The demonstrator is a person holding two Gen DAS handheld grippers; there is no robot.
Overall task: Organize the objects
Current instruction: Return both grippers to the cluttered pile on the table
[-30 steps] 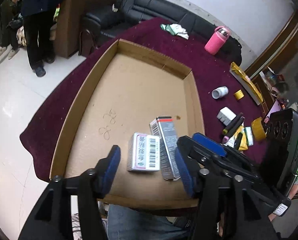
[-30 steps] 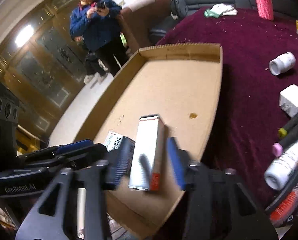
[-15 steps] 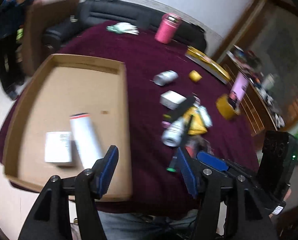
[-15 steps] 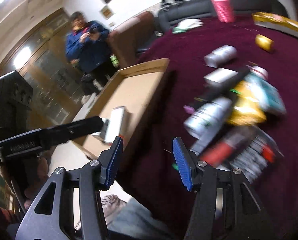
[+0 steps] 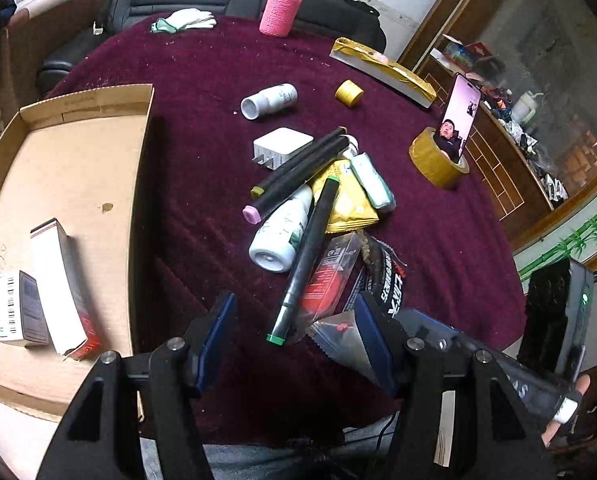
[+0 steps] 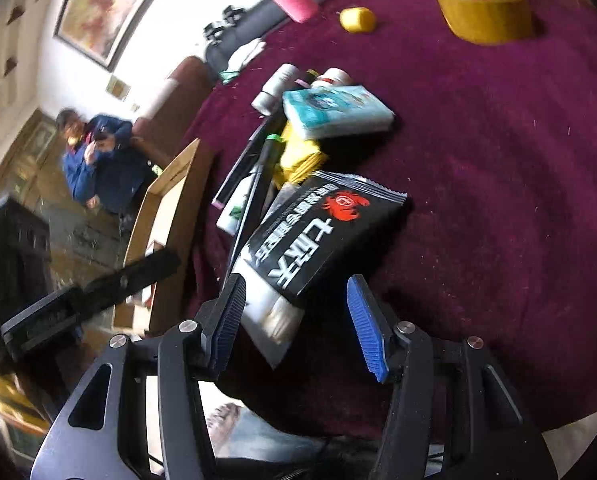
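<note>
L gripper (image 5: pixel 294 338): jaws wide apart, nothing between the pads; hovers over the near edge of the maroon tablecloth (image 5: pixel 186 80), just short of the clutter pile. R gripper (image 6: pixel 300 322): jaws also apart, not clamped; the near end of the black snack packet (image 6: pixel 318 236) (red crab logo, white lettering) lies between the blue pads, contact w/ pads can't be confirmed.

Cardboard tray (image 5: pixel 78 148) sits at L side of table; inside it, near front: tall white carton (image 5: pixel 58 284) lying flat, and a small barcode box (image 5: pixel 16 308) just beside it on the L.

Pile at table centre, outside tray: white bottle (image 5: pixel 280 232) on its side, green-capped marker (image 5: pixel 304 260) across it, two more dark markers incl. pink-tipped marker (image 5: pixel 294 180), yellow sachet (image 5: pixel 346 200), teal tissue pack (image 6: pixel 336 110), white charger plug (image 5: pixel 282 148).

Farther back, apart from the pile: small white bottle (image 5: pixel 268 100), yellow cap (image 5: pixel 348 93), tape roll (image 5: pixel 436 158) w/ a phone (image 5: pixel 460 114) stood in it, pink flask (image 5: pixel 281 10).
</note>
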